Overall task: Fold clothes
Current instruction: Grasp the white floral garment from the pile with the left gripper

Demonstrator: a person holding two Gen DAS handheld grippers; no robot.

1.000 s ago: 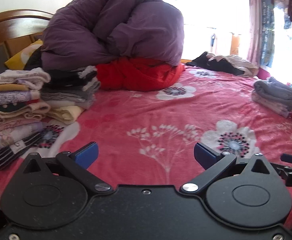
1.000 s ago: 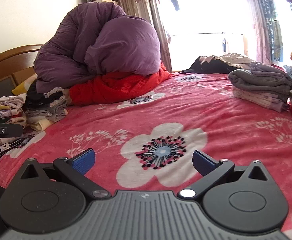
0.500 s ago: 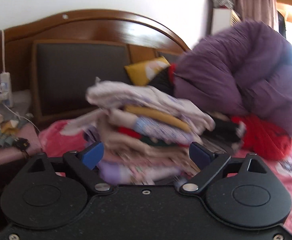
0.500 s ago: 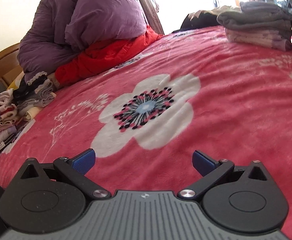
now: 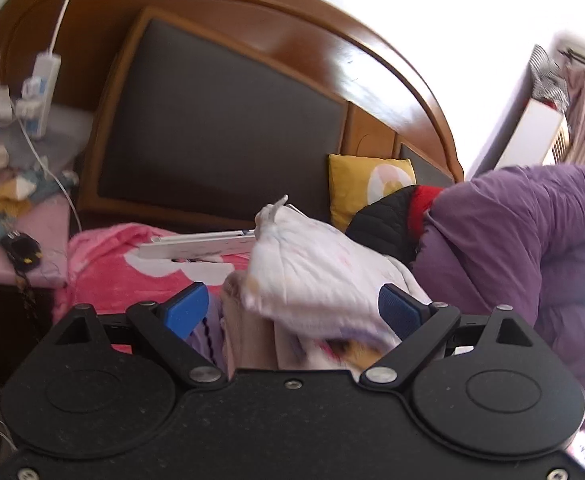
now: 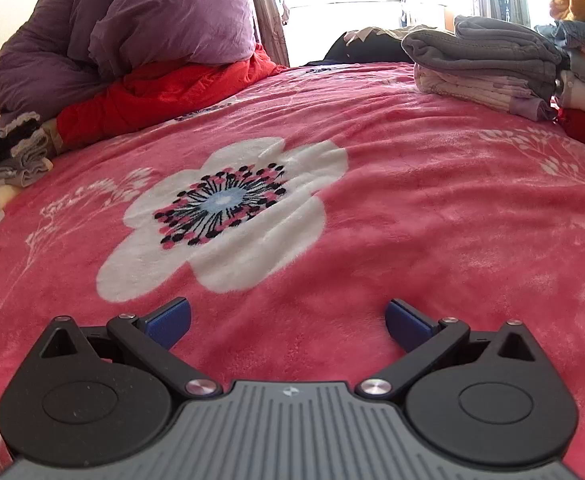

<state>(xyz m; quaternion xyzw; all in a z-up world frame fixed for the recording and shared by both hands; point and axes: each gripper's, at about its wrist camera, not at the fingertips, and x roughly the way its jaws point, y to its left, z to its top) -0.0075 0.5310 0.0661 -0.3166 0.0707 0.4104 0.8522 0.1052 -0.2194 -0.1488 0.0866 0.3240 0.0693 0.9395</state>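
From the left wrist camera, the left gripper has its jaws spread wide with nothing held between them. Right in front of them, in the gap, lies a white garment on top of a pile of clothes. The white one is bunched at its far end, where a little tie or tag sticks up, and its long side seems to run from that far left end toward the near right. It is blurry, so I cannot tell if the blue pads touch it. Behind it stand the wooden headboard, a yellow pillow and a big purple quilt. From the right wrist camera, the right gripper also has its jaws wide apart and empty. It hangs low over a bare part of the pink flower blanket, with no garment near its pads. A folded gray stack sits well away at the far right, and the purple quilt is at the far left. So the left gripper is much nearer to the white garment, which lies straight ahead of its jaws. I think the bare blanket under the right gripper would be a good flat place for folding.
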